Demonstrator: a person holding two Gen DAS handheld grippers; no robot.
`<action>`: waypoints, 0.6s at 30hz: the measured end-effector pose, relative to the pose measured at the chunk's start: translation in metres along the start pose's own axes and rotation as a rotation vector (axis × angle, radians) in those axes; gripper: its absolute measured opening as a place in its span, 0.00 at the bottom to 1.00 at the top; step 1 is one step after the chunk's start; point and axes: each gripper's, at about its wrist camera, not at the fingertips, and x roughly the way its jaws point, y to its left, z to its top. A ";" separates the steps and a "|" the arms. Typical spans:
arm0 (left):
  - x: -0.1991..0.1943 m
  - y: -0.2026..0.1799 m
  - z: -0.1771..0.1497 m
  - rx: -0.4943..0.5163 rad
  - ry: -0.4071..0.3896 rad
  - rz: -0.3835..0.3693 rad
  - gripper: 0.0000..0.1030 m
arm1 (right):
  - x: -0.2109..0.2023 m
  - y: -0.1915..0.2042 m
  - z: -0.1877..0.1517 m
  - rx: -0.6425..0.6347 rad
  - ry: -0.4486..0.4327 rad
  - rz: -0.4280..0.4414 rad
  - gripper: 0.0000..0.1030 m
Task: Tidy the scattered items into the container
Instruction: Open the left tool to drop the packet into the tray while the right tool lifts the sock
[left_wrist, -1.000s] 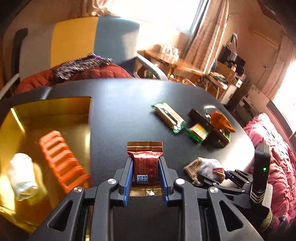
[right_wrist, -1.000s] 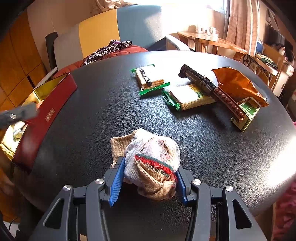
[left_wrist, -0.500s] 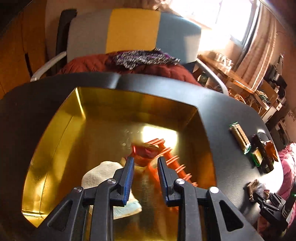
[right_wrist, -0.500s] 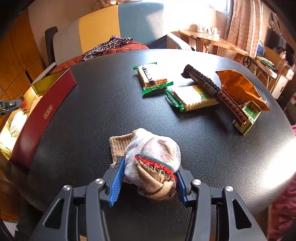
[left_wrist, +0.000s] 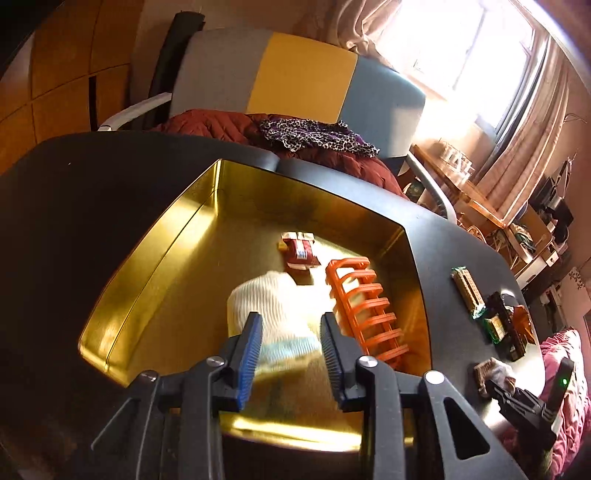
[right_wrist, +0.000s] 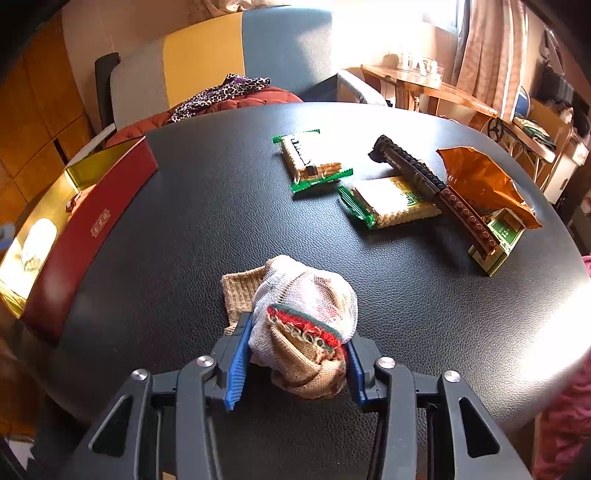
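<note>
The gold-lined box (left_wrist: 155, 266) with red outer walls (right_wrist: 99, 218) sits at the table's left. In it lie a red snack packet (left_wrist: 300, 254), a white rolled sock (left_wrist: 273, 314) and an orange plastic rack (left_wrist: 365, 314). My left gripper (left_wrist: 291, 349) hangs open and empty above the box, over the sock. My right gripper (right_wrist: 295, 350) is shut on a beige balled sock (right_wrist: 303, 325) that rests on the table near the front edge. It also shows in the left wrist view (left_wrist: 493, 373).
On the black round table (right_wrist: 221, 206) lie two green-edged cracker packs (right_wrist: 314, 160) (right_wrist: 388, 201), a dark brick bar (right_wrist: 424, 177), an orange foil bag (right_wrist: 480, 181) and a small green box (right_wrist: 498, 240). A chair with clothes (left_wrist: 295, 92) stands behind the table.
My left gripper carried the red packet from the table to over the box, let it go, and drew back. The packet now lies in the box. My right gripper stayed on the sock.
</note>
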 end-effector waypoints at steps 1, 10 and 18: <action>-0.003 0.000 -0.003 0.001 0.000 -0.003 0.34 | 0.000 0.001 0.001 0.000 0.001 0.001 0.43; -0.025 -0.009 -0.025 0.050 -0.014 -0.002 0.37 | -0.018 0.024 0.023 -0.015 -0.038 0.044 0.41; -0.032 -0.004 -0.038 0.038 -0.005 -0.010 0.38 | -0.041 0.105 0.067 -0.168 -0.132 0.164 0.41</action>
